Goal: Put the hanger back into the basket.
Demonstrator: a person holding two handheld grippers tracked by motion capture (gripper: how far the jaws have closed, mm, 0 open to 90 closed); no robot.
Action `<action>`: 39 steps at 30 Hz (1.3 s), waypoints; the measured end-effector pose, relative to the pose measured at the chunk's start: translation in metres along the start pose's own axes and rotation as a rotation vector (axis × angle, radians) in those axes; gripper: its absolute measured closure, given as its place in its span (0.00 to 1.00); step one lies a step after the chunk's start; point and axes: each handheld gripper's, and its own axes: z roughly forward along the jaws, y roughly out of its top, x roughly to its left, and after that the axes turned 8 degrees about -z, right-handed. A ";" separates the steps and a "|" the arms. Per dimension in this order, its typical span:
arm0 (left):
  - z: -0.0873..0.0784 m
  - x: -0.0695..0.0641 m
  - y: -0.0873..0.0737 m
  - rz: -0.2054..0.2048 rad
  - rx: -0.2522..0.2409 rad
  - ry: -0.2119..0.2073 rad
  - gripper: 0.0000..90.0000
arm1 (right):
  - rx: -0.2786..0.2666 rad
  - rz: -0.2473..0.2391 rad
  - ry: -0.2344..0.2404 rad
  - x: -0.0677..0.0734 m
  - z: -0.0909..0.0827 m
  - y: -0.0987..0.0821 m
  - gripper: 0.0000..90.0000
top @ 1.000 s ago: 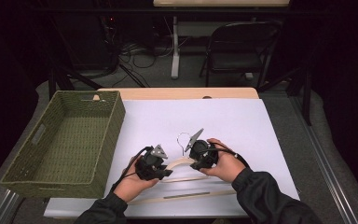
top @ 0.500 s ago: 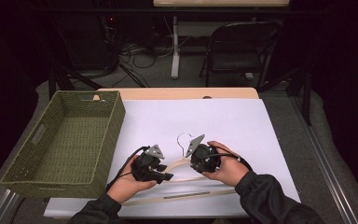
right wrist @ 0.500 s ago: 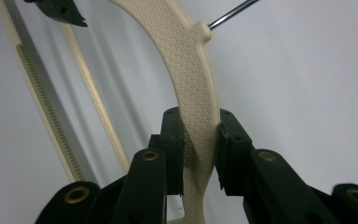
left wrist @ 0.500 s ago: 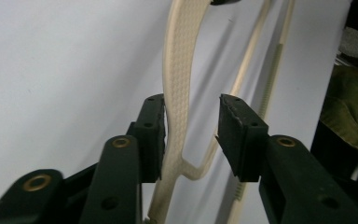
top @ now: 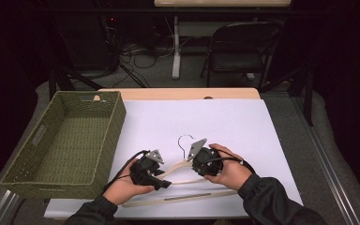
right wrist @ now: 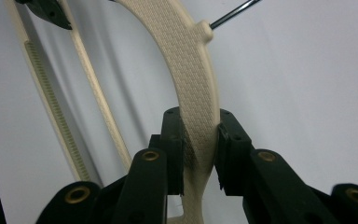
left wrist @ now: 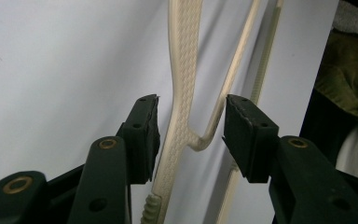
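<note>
Cream hanger flat on white table, long axis left-right, hook away. Right claw pinching its arm; left claw spread, just been opening around it.

Lab-type recording space. White-covered table stands inside black curtained surround; bare grey floor behind carries loose cables, a folding metal chair and a second table's leg. No domestic furnishings.

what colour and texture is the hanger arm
Cream, with a fine woven-looking embossed pattern on the hanger; the right gripper view shows it best.
</note>
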 end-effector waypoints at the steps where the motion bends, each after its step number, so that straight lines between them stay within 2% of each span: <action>1: 0.000 0.000 0.000 0.000 0.002 -0.005 0.64 | 0.000 0.002 0.000 0.001 0.000 0.000 0.84; 10: 0.000 0.001 -0.003 0.008 0.031 -0.028 0.67 | -0.007 -0.009 -0.013 0.005 -0.004 0.000 0.84; 18: 0.001 -0.002 -0.005 0.013 0.043 -0.026 0.72 | -0.017 -0.017 -0.017 0.007 -0.007 -0.001 0.84; 26: -0.001 -0.001 -0.005 0.007 0.033 -0.052 0.78 | -0.033 -0.021 -0.024 0.009 -0.011 0.000 0.84; 31: -0.004 -0.002 -0.005 0.021 0.018 -0.078 0.86 | -0.048 -0.029 -0.045 0.010 -0.015 0.003 0.84; 32: -0.004 -0.003 -0.004 0.026 0.017 -0.066 0.87 | -0.052 -0.033 -0.047 0.010 -0.016 0.003 0.84; 36: -0.006 -0.002 -0.006 0.036 -0.004 -0.077 0.93 | -0.060 -0.036 -0.056 0.010 -0.019 0.004 0.82; 38: -0.007 -0.001 -0.007 0.040 -0.021 -0.113 0.96 | -0.075 -0.033 -0.054 0.010 -0.021 0.004 0.81; 39: -0.007 -0.001 -0.008 0.057 -0.033 -0.096 0.96 | -0.083 -0.032 -0.054 0.009 -0.021 0.004 0.79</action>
